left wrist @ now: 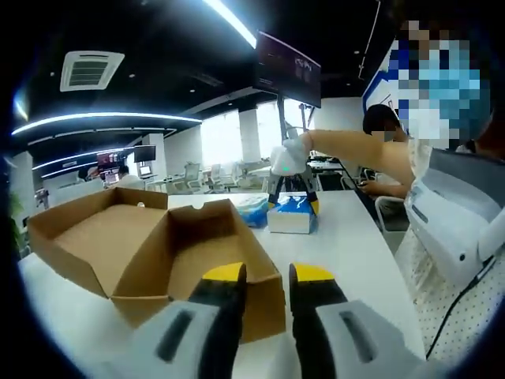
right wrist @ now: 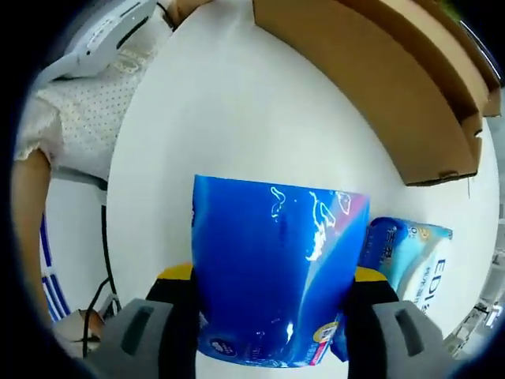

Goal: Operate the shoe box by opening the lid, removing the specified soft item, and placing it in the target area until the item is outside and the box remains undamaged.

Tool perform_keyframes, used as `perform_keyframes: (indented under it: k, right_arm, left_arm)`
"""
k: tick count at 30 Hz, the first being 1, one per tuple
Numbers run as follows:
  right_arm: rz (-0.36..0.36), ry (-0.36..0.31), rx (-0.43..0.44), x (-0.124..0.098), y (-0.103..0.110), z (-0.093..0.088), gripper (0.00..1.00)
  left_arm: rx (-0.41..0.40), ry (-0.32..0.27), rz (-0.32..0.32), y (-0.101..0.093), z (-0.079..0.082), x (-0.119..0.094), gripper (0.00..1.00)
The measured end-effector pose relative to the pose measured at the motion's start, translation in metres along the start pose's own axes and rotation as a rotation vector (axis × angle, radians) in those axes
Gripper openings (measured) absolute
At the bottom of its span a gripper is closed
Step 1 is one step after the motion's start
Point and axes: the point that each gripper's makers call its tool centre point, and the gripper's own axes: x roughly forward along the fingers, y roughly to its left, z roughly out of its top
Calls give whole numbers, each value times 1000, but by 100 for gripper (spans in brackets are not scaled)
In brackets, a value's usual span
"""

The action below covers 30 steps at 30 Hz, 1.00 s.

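Note:
The brown cardboard shoe box (left wrist: pixel 158 253) stands open on the white table (left wrist: pixel 355 253), its lid folded back to the left and its inside bare. My left gripper (left wrist: pixel 268 276) hovers at the box's near corner, jaws a little apart with nothing between them. Across the table my right gripper (left wrist: pixel 292 185) points down on a glossy blue soft pack (left wrist: pixel 292 213). In the right gripper view that blue pack (right wrist: pixel 268 237) is clamped between the yellow-tipped jaws of the right gripper (right wrist: pixel 272 284), just over the table (right wrist: pixel 237 118).
A second, paler blue pack (right wrist: pixel 410 253) lies on the table beside the held one, also seen behind the box (left wrist: pixel 252 209). The box's side wall (right wrist: pixel 394 95) runs along the upper right. A person (left wrist: pixel 450 221) stands at the table's right edge.

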Motion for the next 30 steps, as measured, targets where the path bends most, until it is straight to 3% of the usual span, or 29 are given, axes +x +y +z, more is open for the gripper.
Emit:
perform_keyframes:
  k: [10,17,20,25,30]
  right_arm:
    - [-68,25,62,-7,-6,-7,76]
    - [-160,-12,77,-24,-10,-7,75]
    - [-226,-59,83,-33,-11,-3,75]
    - [-346,-140,80,-43,-4,1,66]
    - [-454,-185,72,-50,12,7,50]
  left_arm:
    - [0,-1,-1,1,0,-1,22]
    - [3,0,1,2,0,-1,22]
    - [6,0,1,2,0,-2,22]
    - [4,-2,0,3,1,-2,22]
    - [8,-1,1,1,0,0,22]
